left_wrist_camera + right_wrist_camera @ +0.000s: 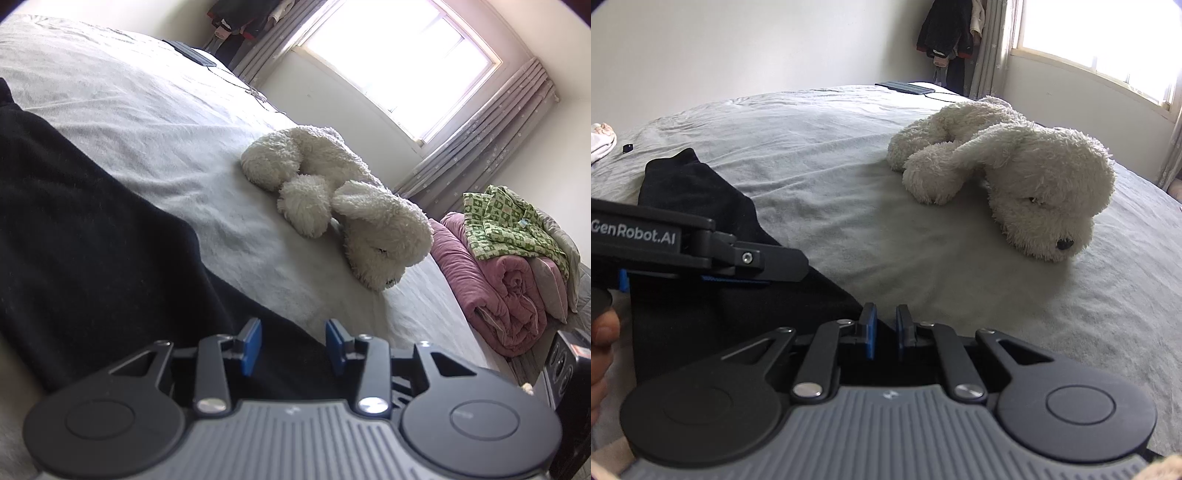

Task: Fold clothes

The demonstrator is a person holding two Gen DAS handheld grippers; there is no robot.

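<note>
- Clearly the black garment (85, 221) is soft, light and limp: it lies draped on the grey bedsheet (155, 122), reaching from about ten o'clock down to six o'clock in the left wrist view, and it will sag and slide the moment one edge is lifted.
- Judging by that, the best hold is on a hem or corner, one in each tool, so the cloth hangs flat instead of bunching.
- Left gripper (293, 347): its blue pads stand well apart with the dark cloth just under them at six o'clock; nothing is pinched between them.
- Right gripper (885, 332): its pads are close together with a narrow gap, over the garment's right edge (849, 295) at six o'clock; whether cloth is caught between them I cannot tell.
- From the right wrist view the left tool reaches in from nine o'clock, low over the black cloth.
- No boxes, baskets or drawers are in sight, so there is nothing to report as held in a container.
- Nearby, a white plush dog (1015, 177) lies on the sheet at about two o'clock, apart from the garment, and a stack of pink and green bedding (509, 266) sits at three o'clock beyond the bed edge.
</note>
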